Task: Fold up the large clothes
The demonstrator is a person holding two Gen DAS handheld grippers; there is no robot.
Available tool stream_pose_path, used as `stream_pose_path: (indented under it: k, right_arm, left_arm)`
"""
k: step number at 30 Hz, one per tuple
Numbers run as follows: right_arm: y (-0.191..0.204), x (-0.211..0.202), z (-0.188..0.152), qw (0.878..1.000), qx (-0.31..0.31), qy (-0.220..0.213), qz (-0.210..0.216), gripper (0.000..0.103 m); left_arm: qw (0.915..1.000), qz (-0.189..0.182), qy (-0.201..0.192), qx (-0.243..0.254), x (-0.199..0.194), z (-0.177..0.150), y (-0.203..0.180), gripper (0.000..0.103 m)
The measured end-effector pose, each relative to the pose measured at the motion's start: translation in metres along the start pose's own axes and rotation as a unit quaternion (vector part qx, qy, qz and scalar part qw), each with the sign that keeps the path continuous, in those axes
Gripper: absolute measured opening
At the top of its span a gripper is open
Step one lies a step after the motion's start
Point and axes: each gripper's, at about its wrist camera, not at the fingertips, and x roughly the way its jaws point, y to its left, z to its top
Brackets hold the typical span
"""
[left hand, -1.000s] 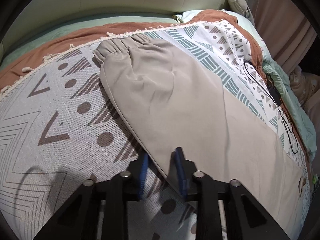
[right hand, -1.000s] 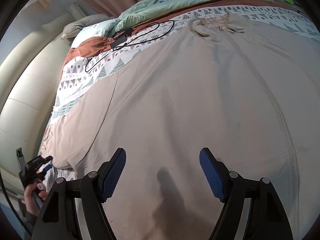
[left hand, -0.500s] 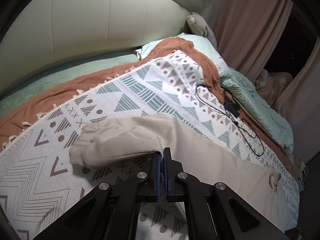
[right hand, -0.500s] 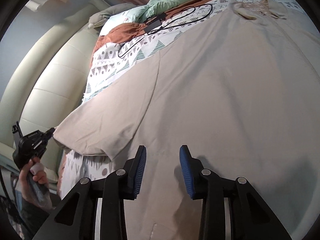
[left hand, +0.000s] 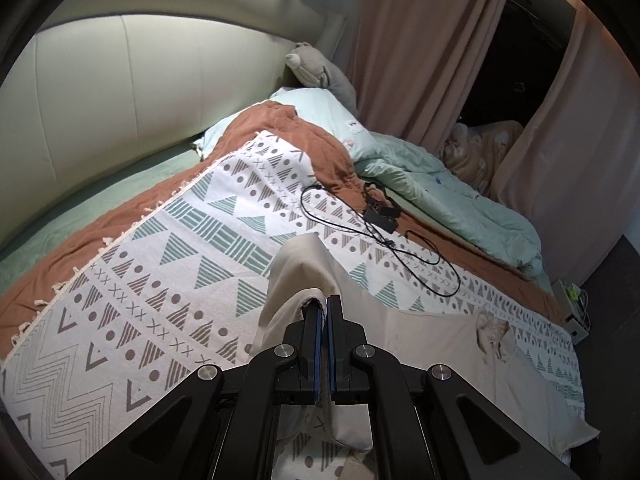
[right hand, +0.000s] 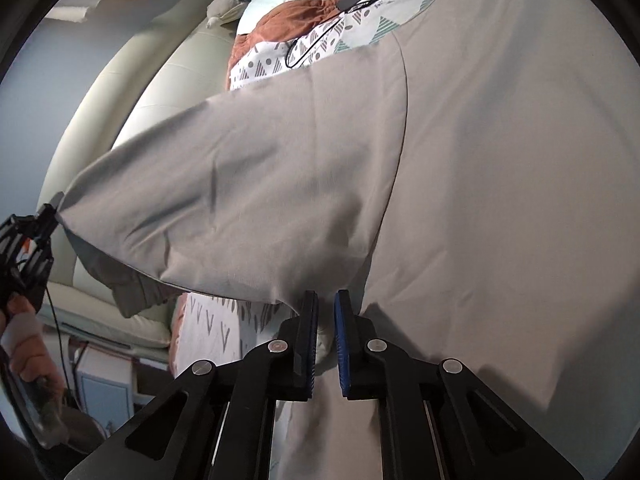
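Note:
A large beige garment (left hand: 440, 344) lies spread on a patterned blanket (left hand: 180, 260) over a bed. My left gripper (left hand: 325, 309) is shut on the end of its sleeve (left hand: 300, 268), which hangs lifted off the blanket and drapes around the fingers. In the right wrist view the same sleeve (right hand: 240, 200) stretches out to the left gripper (right hand: 44, 216) at the far left, held by a hand (right hand: 20, 320). My right gripper (right hand: 326, 312) is shut on the garment's edge just below the armpit, with the body of the garment (right hand: 500, 160) filling the view beyond it.
A black cable with an adapter (left hand: 380, 216) lies on the blanket past the garment. A pale green duvet (left hand: 460, 184), a pillow and a grey plush toy (left hand: 316, 68) sit at the far side. A padded headboard (left hand: 120, 80) and pink curtains (left hand: 420, 40) border the bed.
The left gripper shut on the sleeve and lifted it off the blanket. The right gripper went from wide open to shut on the garment's edge.

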Motion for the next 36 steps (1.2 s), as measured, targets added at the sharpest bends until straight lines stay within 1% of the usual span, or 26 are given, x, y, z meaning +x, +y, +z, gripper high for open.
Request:
stream_pose_path:
  k: [2, 4, 6, 7, 9, 11, 13, 16, 19, 22, 26, 28, 29, 30, 31, 32, 33, 34, 35, 36]
  right_arm:
    - [-0.002, 0.013, -0.002, 1.000, 0.009, 0.016, 0.014, 0.010]
    - [-0.003, 0.022, -0.004, 1.000, 0.010, 0.025, 0.006, 0.010]
    - [-0.004, 0.022, -0.006, 1.000, 0.012, 0.021, 0.002, 0.011]
    - [-0.002, 0.019, -0.006, 1.000, 0.013, 0.022, -0.004, 0.015]
    - [0.001, 0.010, -0.008, 1.000, 0.013, 0.026, -0.006, 0.026]
    - [0.004, -0.007, -0.009, 1.000, 0.011, 0.011, -0.004, 0.054]
    - [0.005, -0.030, -0.013, 1.000, 0.006, -0.015, -0.022, 0.063]
    - [0.002, -0.062, -0.015, 0.998, 0.006, -0.037, -0.042, 0.063]
    - [-0.003, -0.098, -0.018, 0.996, 0.012, -0.069, -0.063, 0.063]
    - [-0.010, -0.127, -0.023, 0.992, 0.025, -0.098, -0.073, 0.063]
    - [-0.022, -0.167, -0.034, 0.987, 0.043, -0.132, -0.083, 0.063]
    - [-0.028, -0.182, -0.042, 0.984, 0.052, -0.146, -0.088, 0.063]
    - [-0.033, -0.191, -0.046, 0.983, 0.057, -0.151, -0.090, 0.063]
    - [-0.040, -0.201, -0.049, 0.982, 0.062, -0.155, -0.090, 0.063]
    - [-0.041, -0.203, -0.053, 0.981, 0.067, -0.160, -0.091, 0.063]
    - [-0.044, -0.210, -0.059, 0.979, 0.072, -0.166, -0.092, 0.063]
    - [-0.049, -0.218, -0.064, 0.978, 0.075, -0.172, -0.095, 0.063]
    - [-0.053, -0.225, -0.069, 0.976, 0.077, -0.179, -0.100, 0.063]
    - [-0.055, -0.231, -0.073, 0.974, 0.077, -0.183, -0.107, 0.063]
    - [-0.058, -0.238, -0.078, 0.973, 0.077, -0.187, -0.111, 0.063]
  left_arm:
    - [0.9998, -0.013, 0.001, 0.012, -0.007, -0.001, -0.017, 0.002]
    - [0.9993, -0.025, 0.005, 0.027, -0.011, -0.004, -0.035, 0.002]
    - [0.9985, -0.034, 0.010, 0.043, -0.014, -0.009, -0.052, 0.002]
    - [0.9980, -0.037, 0.009, 0.051, -0.016, -0.012, -0.061, 0.002]
    - [0.9968, -0.045, 0.009, 0.065, -0.018, -0.018, -0.077, 0.002]
    - [0.9958, -0.055, 0.010, 0.072, -0.021, -0.022, -0.090, 0.002]
    - [0.9950, -0.066, 0.013, 0.074, -0.022, -0.027, -0.101, 0.002]
    - [0.9931, -0.084, 0.019, 0.079, -0.025, -0.036, -0.119, 0.002]
    - [0.9911, -0.099, 0.023, 0.085, -0.026, -0.047, -0.137, 0.002]
    - [0.9892, -0.112, 0.038, 0.086, -0.022, -0.062, -0.153, 0.002]
    - [0.9846, -0.131, 0.067, 0.095, -0.012, -0.087, -0.176, 0.002]
    - [0.9832, -0.124, 0.086, 0.102, -0.008, -0.103, -0.188, 0.002]
    - [0.9819, -0.122, 0.102, 0.103, -0.005, -0.111, -0.193, 0.003]
    - [0.9798, -0.123, 0.121, 0.102, -0.003, -0.118, -0.197, 0.010]
    - [0.9764, -0.131, 0.140, 0.100, -0.001, -0.126, -0.201, 0.016]
    - [0.9735, -0.144, 0.148, 0.099, -0.004, -0.133, -0.205, 0.029]
    - [0.9723, -0.153, 0.145, 0.102, -0.010, -0.139, -0.207, 0.047]
    - [0.9724, -0.157, 0.134, 0.109, -0.019, -0.145, -0.209, 0.057]
    - [0.9732, -0.157, 0.121, 0.116, -0.029, -0.149, -0.211, 0.077]
    - [0.9741, -0.157, 0.106, 0.123, -0.039, -0.153, -0.209, 0.090]
